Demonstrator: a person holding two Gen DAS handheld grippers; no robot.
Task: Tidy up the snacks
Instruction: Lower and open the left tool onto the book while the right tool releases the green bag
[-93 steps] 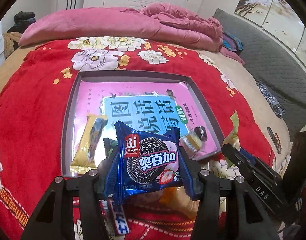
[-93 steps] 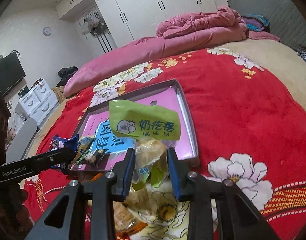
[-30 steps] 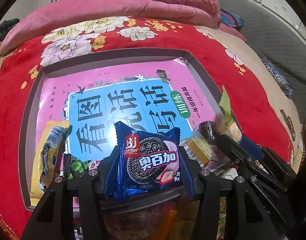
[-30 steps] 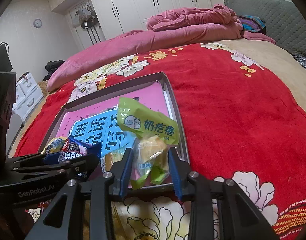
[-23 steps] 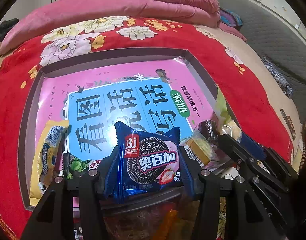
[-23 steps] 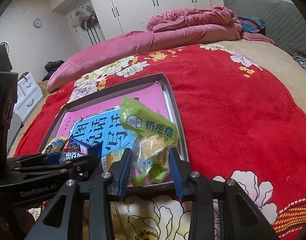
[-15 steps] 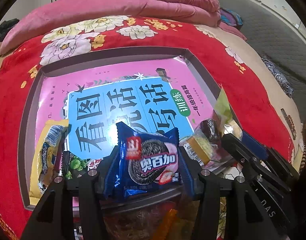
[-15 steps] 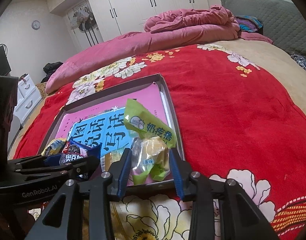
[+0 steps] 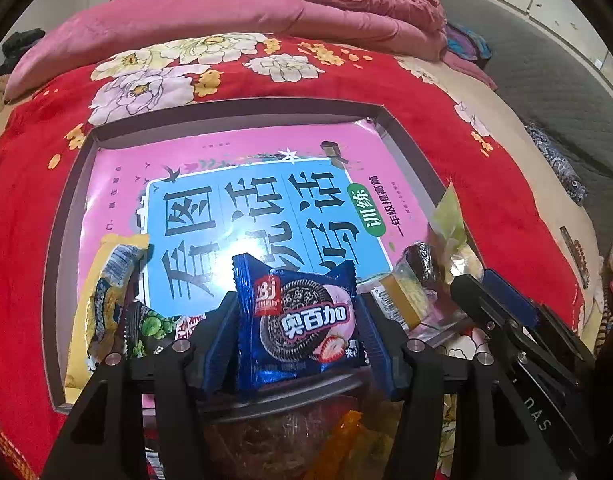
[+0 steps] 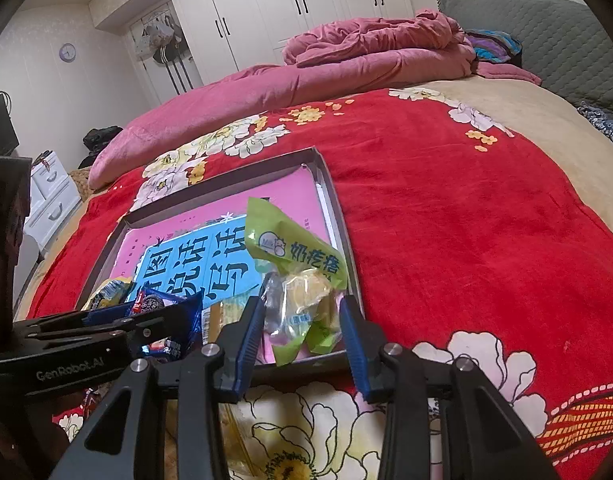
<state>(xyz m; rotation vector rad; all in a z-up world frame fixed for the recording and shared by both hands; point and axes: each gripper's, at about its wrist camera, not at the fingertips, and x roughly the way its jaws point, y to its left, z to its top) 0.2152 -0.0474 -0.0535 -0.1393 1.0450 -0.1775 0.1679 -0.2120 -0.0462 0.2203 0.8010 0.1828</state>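
A: My left gripper [image 9: 297, 330]?
B: Jaws have just been easing apart, cookie pack [image 9: 302, 322] upright between them at the tray's [image 9: 62, 248] near edge; whether the pads press it I can't tell.
A: Right gripper [image 10: 302, 330]?
B: Also just been opening, green bag [image 10: 296, 276] between the jaws, over the tray's near right corner.
A: Beyond?
B: Pink book [image 9: 242, 184] in tray; red blanket [image 10: 446, 220] on bed.
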